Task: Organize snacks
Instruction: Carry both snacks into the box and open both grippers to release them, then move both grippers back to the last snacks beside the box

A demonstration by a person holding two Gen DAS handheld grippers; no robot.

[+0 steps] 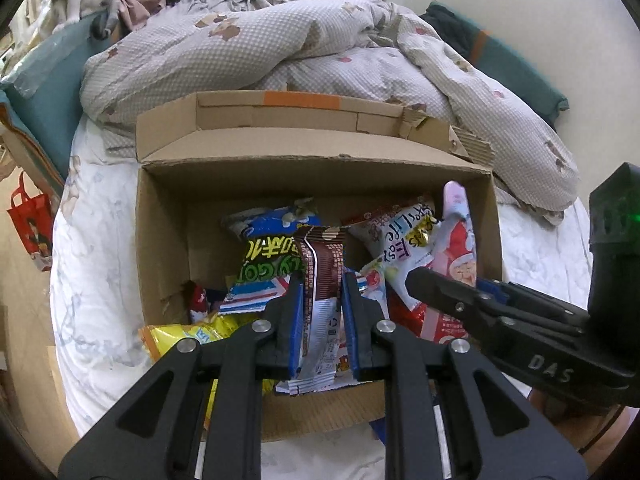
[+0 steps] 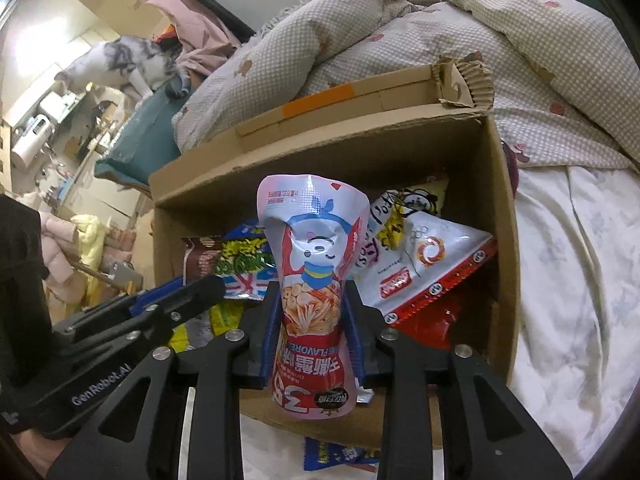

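Note:
An open cardboard box (image 1: 164, 240) (image 2: 500, 216) lies on the bed with several snack packets inside. My left gripper (image 1: 322, 280) is shut on a brown and silver snack packet (image 1: 322, 272), held over the box's near side. My right gripper (image 2: 312, 292) is shut on a pink snack pouch (image 2: 312, 240), held upright over the box. In the left wrist view the right gripper (image 1: 452, 284) reaches in from the right with the pink pouch (image 1: 456, 236). In the right wrist view the left gripper (image 2: 184, 292) comes in from the left.
A rumpled checked duvet (image 1: 280, 52) is piled behind the box. A white sheet (image 2: 572, 280) lies right of it. A blue snack packet (image 2: 340, 456) lies on the sheet in front of the box. A cat (image 2: 120, 64) stands at the far left. A red bag (image 1: 32, 232) hangs left.

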